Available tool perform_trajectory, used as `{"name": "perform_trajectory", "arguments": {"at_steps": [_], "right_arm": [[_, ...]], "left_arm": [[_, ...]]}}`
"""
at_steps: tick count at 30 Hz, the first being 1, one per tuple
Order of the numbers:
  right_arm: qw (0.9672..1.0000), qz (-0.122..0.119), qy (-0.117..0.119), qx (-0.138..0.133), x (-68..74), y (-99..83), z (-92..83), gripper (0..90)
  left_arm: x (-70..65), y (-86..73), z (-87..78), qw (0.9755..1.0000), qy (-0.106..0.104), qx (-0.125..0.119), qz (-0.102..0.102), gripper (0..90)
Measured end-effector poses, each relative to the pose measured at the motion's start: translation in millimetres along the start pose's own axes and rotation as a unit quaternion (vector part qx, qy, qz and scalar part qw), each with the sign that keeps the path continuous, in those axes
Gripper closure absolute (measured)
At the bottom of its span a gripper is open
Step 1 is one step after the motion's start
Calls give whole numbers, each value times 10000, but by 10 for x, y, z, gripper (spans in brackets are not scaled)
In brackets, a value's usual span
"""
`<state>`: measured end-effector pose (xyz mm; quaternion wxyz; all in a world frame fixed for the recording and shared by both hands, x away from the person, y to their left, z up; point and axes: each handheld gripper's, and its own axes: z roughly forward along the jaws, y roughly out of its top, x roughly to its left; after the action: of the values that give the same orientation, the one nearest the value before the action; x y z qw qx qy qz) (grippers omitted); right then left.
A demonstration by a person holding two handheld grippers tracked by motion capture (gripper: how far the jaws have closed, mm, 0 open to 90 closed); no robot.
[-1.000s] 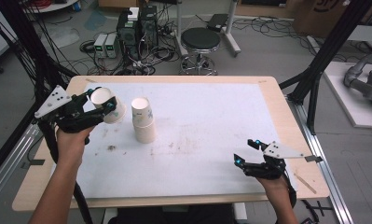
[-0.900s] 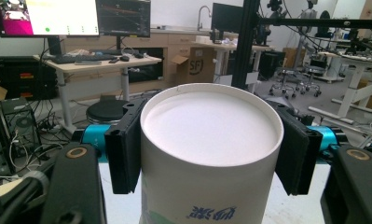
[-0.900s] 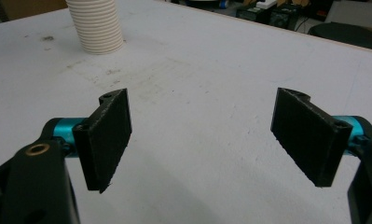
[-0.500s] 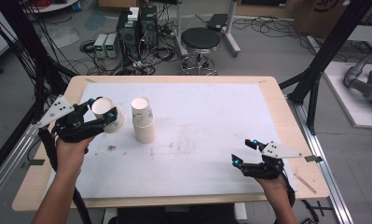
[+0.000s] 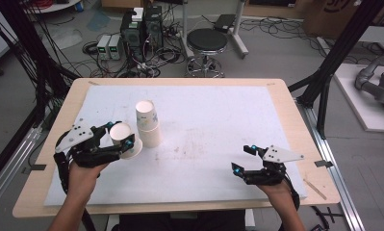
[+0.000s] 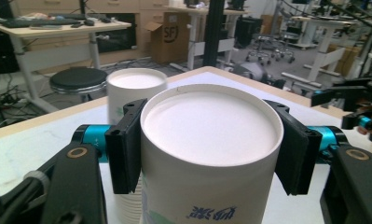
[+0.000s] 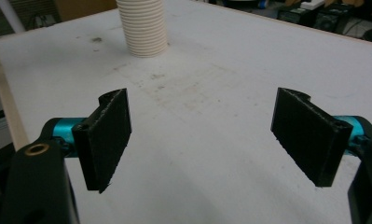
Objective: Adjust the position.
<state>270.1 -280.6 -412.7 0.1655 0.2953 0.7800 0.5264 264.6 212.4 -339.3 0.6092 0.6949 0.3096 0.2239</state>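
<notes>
My left gripper (image 5: 121, 134) is shut on a white paper cup (image 5: 131, 149) turned bottom-up, low over the white mat and just left of a stack of inverted paper cups (image 5: 147, 122). In the left gripper view both black pads (image 6: 125, 144) press the sides of the cup (image 6: 211, 135), and the stack (image 6: 134, 88) stands right behind it. My right gripper (image 5: 243, 158) is near the table's front right, open, with only bare mat between its jaws. In the right gripper view that gripper (image 7: 207, 135) points at the stack (image 7: 143, 28) farther off.
The white mat (image 5: 213, 120) covers most of the wooden table (image 5: 295, 120) and has faint smudges near its middle. A wooden stick (image 5: 314, 187) lies at the front right edge. A stool (image 5: 206, 43) and electronics with cables sit on the floor beyond the table.
My left gripper has come down and toward me with the cup, from up beside the stack's top to low beside its base. The right gripper has stayed put.
</notes>
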Motion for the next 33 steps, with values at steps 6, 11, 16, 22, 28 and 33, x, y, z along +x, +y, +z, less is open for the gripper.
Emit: {"name": "perform_trajectory", "arguments": {"at_steps": [6,11,16,22,28,33], "right_arm": [[9995,-14,297,-61,67,73,55,192],[9987,-121,488,-46,139,138,131,192],[9972,-235,710,-70,210,223,195,193],[9954,-319,897,-104,279,282,265,193],[9936,-405,1050,-125,326,311,336,193],[9920,-441,1176,-133,358,341,377,195]], "left_arm": [[-112,-72,116,9985,-537,-16,51,354],[-228,-114,276,9951,-981,65,133,354],[-310,-131,418,9918,-1269,61,144,354],[-382,-142,542,9874,-1568,134,193,354],[-441,-141,629,9842,-1748,140,239,353],[-491,-154,700,9818,-1871,209,262,353]]}}
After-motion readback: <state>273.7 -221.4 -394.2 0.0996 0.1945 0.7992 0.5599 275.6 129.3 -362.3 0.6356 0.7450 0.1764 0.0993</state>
